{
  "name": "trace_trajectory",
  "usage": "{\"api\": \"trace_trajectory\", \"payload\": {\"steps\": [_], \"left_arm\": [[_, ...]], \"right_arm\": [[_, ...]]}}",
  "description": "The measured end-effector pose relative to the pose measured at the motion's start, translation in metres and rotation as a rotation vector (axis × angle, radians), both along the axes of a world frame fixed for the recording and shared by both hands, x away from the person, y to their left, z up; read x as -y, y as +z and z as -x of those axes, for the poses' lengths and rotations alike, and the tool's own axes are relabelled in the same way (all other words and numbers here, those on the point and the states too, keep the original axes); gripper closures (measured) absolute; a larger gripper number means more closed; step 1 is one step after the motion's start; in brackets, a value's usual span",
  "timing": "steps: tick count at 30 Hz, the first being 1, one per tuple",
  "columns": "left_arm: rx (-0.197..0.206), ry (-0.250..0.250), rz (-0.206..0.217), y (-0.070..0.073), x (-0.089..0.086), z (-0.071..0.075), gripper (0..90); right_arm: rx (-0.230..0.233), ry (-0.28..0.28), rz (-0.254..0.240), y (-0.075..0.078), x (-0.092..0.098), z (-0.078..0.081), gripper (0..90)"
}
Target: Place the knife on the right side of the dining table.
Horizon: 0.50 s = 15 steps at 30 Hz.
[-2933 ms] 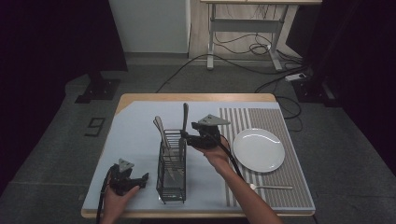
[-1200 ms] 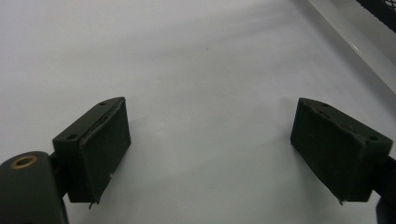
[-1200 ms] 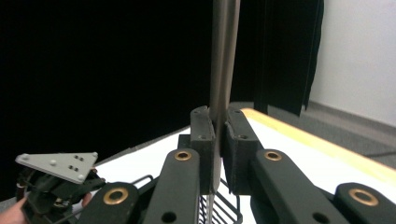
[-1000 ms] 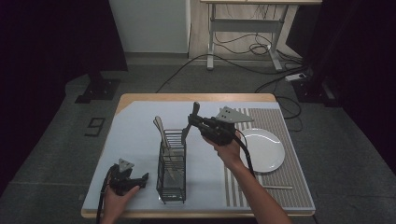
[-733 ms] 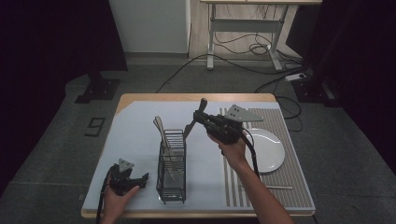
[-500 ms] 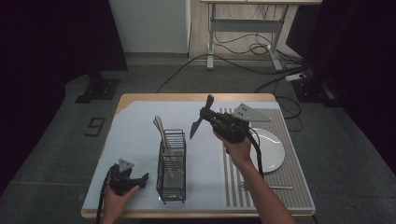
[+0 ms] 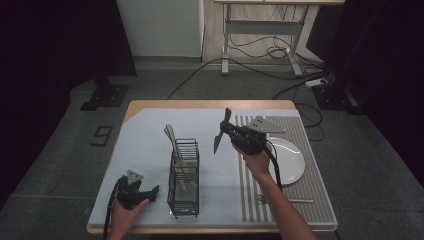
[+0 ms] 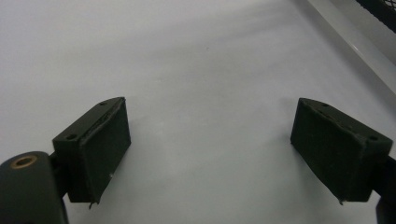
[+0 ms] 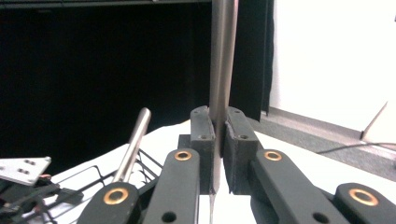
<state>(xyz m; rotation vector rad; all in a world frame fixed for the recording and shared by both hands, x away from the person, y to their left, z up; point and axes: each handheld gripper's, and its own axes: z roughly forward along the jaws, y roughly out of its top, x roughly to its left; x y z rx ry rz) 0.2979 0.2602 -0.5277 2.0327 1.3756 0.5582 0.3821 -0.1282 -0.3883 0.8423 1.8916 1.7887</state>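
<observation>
My right gripper point(image 7: 224, 131) is held in the air between the wire caddy point(image 7: 183, 181) and the white plate point(image 7: 290, 161), shut on a metal knife point(image 7: 220, 135) that hangs tilted, blade downward. In the right gripper view the knife point(image 9: 222, 70) stands upright between the pressed pads point(image 9: 204, 140). A second metal utensil point(image 7: 172, 142) leans in the caddy, and its handle point(image 9: 133, 142) shows at the left of that view. My left gripper point(image 7: 148, 192) rests open on the table's front left; its pads point(image 8: 105, 144) stand wide apart over bare tabletop.
The plate lies on a striped mat point(image 7: 307, 212) at the table's right, with a fork point(image 7: 285, 200) near the mat's front edge. A corner of the caddy point(image 8: 380, 7) shows in the left gripper view. Cables and a desk frame stand on the floor beyond.
My right gripper has lifted the knife out of the caddy and carried it to the right, toward the plate, lately sinking a little. The left gripper has stayed put.
</observation>
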Motion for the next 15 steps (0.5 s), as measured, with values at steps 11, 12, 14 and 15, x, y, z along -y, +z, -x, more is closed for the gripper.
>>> {"api": "trace_trajectory", "payload": {"steps": [11, 12, 14, 15], "left_arm": [[0.0, 0.001, 0.0, 0.0, 0.0, 0.0, 11.7], [-0.001, 0.0, 0.0, 0.0, 0.0, 0.0, 11.6], [0.0, 0.0, 0.0, 0.0, 0.0, 0.0, 11.7], [0.0, 0.0, 0.0, 0.0, 0.0, 0.0, 11.7]], "right_arm": [[-0.036, -0.057, 0.003, -0.012, 0.01, -0.011, 83.6], [-0.035, -0.061, 0.007, -0.012, 0.012, -0.012, 83.6], [-0.041, -0.072, 0.003, -0.013, 0.013, -0.014, 83.6], [-0.043, -0.077, 0.003, -0.014, 0.014, -0.015, 83.6]]}}
